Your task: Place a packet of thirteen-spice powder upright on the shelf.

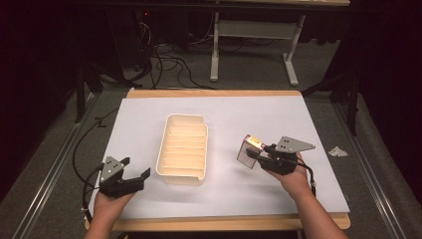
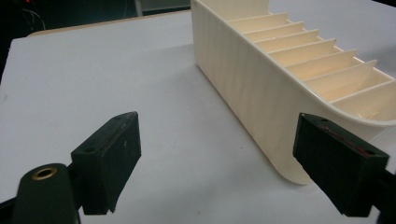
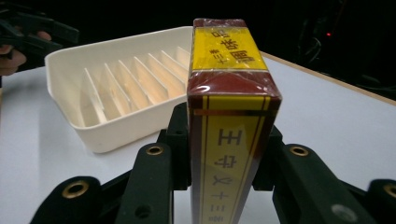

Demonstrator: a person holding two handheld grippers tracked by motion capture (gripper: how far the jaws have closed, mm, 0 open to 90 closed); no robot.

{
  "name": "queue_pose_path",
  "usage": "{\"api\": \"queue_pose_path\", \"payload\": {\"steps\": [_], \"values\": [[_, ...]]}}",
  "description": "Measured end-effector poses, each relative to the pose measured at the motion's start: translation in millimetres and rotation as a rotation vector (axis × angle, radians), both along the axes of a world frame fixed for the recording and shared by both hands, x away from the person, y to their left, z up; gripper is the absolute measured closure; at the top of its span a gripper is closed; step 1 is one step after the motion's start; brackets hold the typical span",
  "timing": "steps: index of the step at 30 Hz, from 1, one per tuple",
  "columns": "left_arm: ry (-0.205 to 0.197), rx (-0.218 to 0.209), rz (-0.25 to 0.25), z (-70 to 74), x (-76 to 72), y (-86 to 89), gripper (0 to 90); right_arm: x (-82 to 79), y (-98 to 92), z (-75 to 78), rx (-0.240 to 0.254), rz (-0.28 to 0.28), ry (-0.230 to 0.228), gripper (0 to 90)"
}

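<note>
**Box in our right gripper, tray waiting at centre**

Forearms come in at the bottom of the high view. Our left gripper (image 1: 130, 172) rests on the tabletop (image 1: 149, 112) beside the near left corner of the cream tray (image 1: 182, 148), jaws spread and empty, probably parked out of the way. Our right gripper (image 1: 258, 150) holds a small box (image 1: 248, 149) just right of the tray, lifted and tilted towards it.

From the left gripper view, both jaws stand wide apart with nothing between them; the tray's (image 2: 243, 93) rounded corner sits just ahead on the right.

From the right gripper view, the jaws are closed on the flat faces of the maroon-and-yellow box (image 3: 231, 107), leaving its narrow edge free, which we judge suits sliding it into one of the tray's (image 3: 112, 119) slots beyond.
</note>
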State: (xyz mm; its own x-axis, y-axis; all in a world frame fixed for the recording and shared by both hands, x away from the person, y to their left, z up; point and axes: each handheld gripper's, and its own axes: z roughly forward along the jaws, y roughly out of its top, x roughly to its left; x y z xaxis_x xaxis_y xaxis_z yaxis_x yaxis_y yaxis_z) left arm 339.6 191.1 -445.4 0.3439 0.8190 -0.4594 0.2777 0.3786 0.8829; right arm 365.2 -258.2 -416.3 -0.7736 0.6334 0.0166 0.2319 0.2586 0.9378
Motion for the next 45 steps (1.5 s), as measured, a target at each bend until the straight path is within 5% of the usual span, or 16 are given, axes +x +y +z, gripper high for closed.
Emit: {"api": "queue_pose_path", "payload": {"steps": [29, 45], "values": [[0.0, -0.006, 0.008, -0.4, -0.8, 2.2, 15.6, 22.5, 78.4, 11.9, 0.012, 0.318, 0.017, 68.2], [-0.002, -0.004, 0.004, 0.0, -2.0, 1.1, 15.6, 24.8, 94.2, 16.5, -0.003, 0.38, 0.003, 68.2]]}}
